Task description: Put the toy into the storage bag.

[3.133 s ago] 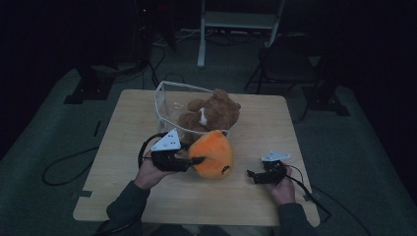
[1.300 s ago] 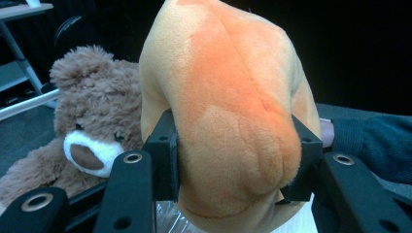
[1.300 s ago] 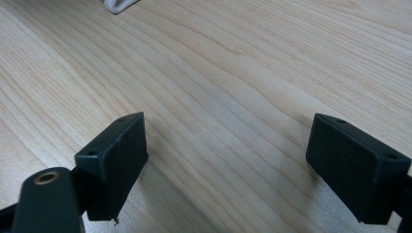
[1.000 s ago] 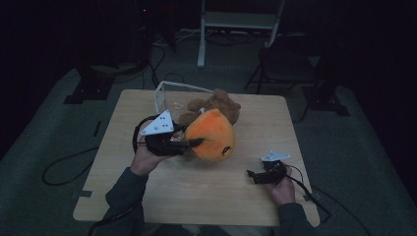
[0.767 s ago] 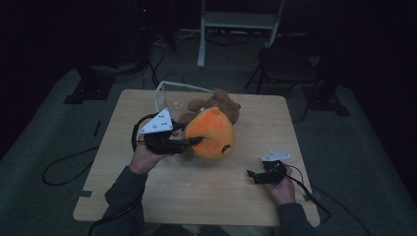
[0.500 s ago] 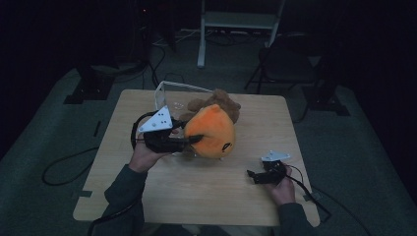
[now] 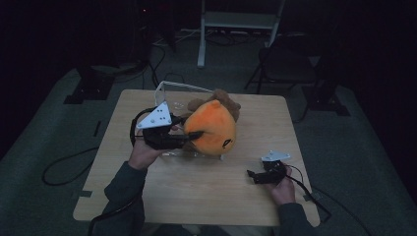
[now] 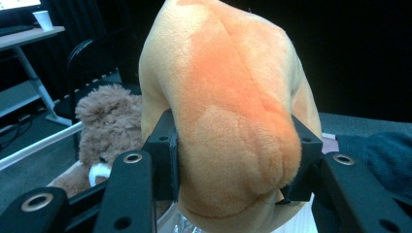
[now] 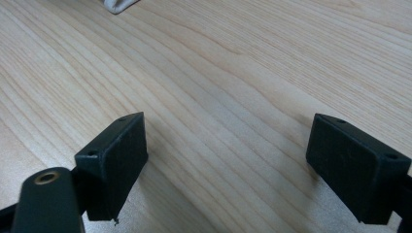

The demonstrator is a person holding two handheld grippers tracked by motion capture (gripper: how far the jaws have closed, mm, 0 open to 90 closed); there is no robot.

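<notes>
Your left gripper (image 7: pixel 194 138) is clamped on the orange plush (image 7: pixel 212 127), holding it raised off the table (image 7: pixel 196 196) just in front of the clear bin (image 7: pixel 169 91) near the far edge, where the brown teddy (image 8: pixel 104 124) already sits. This looks like the carry step, so your next move likely calls for clearing the bin's near wall before letting go. Your right gripper (image 7: pixel 256 177) rests near the table's right edge, its 2 jaws spread with nothing between them.

The orange plush toy (image 7: pixel 211 128) hides most of the brown teddy bear (image 7: pixel 223 98) and clear container (image 7: pixel 169 91) behind it.
</notes>
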